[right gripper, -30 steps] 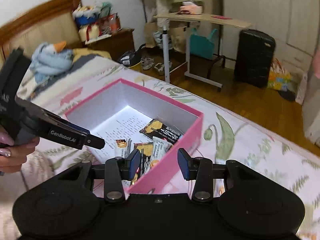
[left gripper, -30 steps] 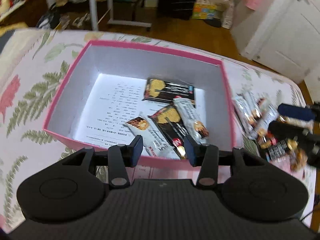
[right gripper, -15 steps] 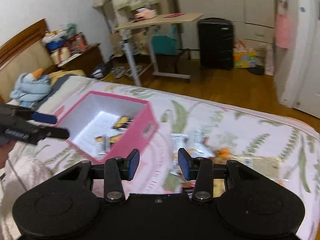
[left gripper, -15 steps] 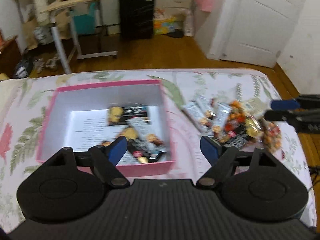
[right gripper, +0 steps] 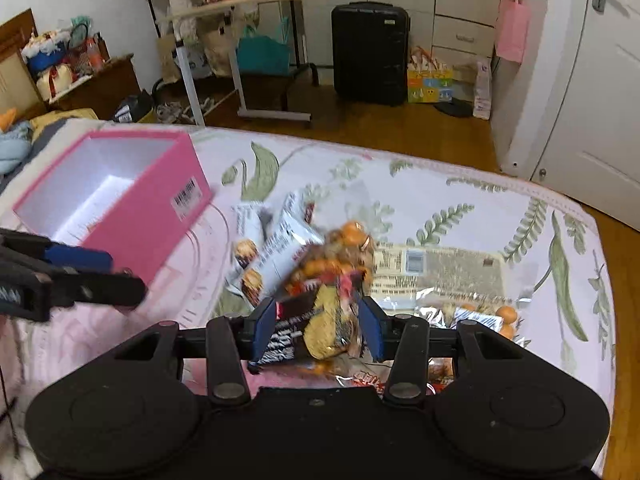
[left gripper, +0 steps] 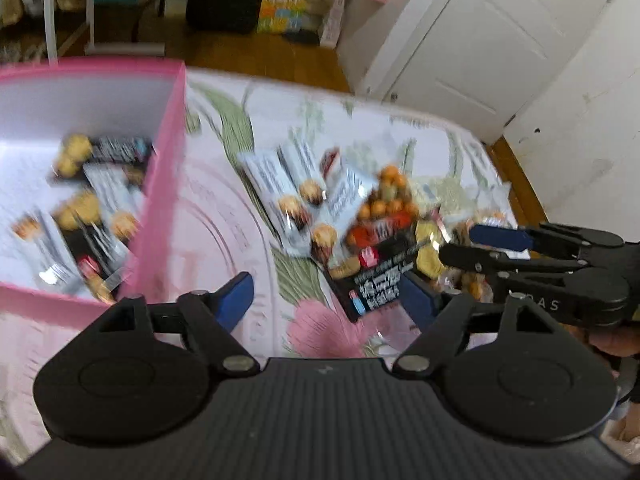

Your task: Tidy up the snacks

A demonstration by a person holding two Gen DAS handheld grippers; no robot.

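Pink box [left gripper: 164, 184]: left of frame, on the bed [left gripper: 224, 216], several packets already inside. Left tongs [left gripper: 326, 294]: lower centre, spread, closing, nothing between. Snack heap [left gripper: 344, 208]: centre-right on the bedspread, just beyond both tongs; black packet [left gripper: 376, 276] lies nearest, long axis slanting toward upper right. Right tongs [right gripper: 318, 326]: lower centre of their view, opening, straddling the heap's near edge; apparently the nearer hand.

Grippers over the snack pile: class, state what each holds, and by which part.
Nothing: the left gripper is closing on air, and the right gripper is opening around the snack pile without pressing.
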